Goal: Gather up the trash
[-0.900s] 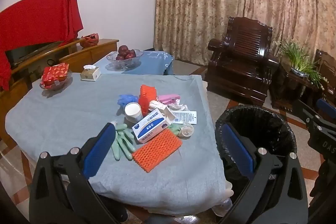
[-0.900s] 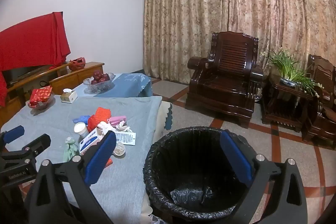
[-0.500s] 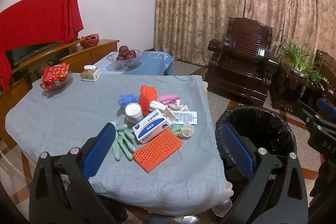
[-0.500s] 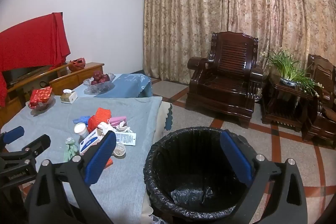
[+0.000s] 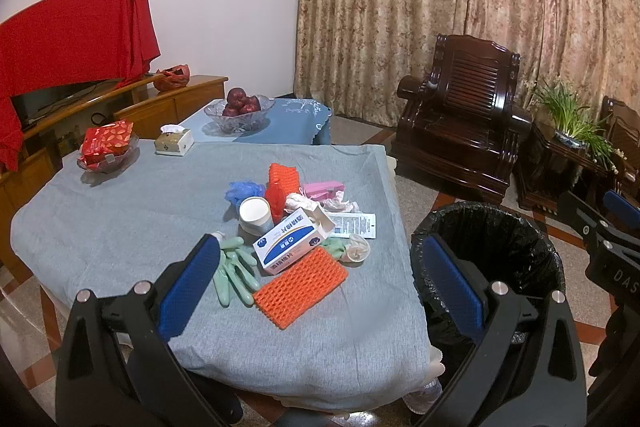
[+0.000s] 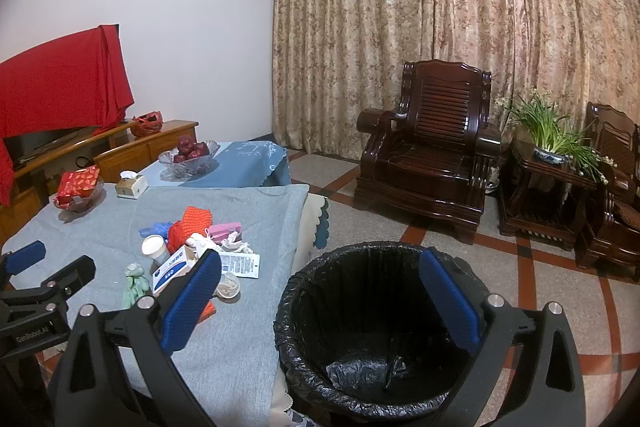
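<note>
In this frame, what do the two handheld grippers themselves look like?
Both match: the left gripper and right gripper have black angular plastic frames with triangular cut-outs and silver round fasteners. Their fingers carry blue textured pads. White lettering marks each body; the left one reads "GenRobot.AI" in the right wrist view.

L gripper (image 5: 320,285) is hanging wide open, nothing held, over table (image 5: 120,219) w/ trash pile (image 5: 296,223); bin (image 5: 492,251) is standing just beside table's right edge.

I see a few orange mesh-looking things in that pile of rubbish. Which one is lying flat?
The orange foam net at the pile's near edge, in front of the blue-and-white box. The other orange net stands upright at the back.
</note>
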The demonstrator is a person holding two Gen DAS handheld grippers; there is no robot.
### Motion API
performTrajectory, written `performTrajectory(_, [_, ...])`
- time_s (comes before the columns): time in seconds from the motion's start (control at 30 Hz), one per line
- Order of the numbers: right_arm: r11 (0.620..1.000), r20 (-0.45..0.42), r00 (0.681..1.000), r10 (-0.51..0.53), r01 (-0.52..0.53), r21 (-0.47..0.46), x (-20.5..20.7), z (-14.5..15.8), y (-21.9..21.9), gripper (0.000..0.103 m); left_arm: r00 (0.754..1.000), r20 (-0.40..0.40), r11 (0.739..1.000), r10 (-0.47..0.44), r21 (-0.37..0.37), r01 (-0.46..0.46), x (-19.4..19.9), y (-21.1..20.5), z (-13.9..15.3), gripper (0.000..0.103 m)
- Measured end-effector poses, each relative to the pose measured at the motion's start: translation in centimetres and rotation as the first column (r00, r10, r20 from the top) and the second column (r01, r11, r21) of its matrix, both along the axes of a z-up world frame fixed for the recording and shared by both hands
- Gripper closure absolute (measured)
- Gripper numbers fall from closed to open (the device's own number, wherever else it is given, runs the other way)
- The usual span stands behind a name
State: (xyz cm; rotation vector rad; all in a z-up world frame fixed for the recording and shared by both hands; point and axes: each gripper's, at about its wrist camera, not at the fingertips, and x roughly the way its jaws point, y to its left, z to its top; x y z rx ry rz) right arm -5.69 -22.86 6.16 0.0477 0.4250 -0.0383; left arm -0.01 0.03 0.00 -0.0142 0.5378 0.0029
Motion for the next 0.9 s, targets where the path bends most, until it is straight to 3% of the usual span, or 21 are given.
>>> performTrajectory(0.9, [1.0, 0.0, 1.0, -0.002, 0.002, 0.004, -0.27, -0.04, -0.43, 0.006, 1.0, 0.002, 1.0, 0.0, 0.0, 0.0, -0.03, 0.0, 0.01, 0.005])
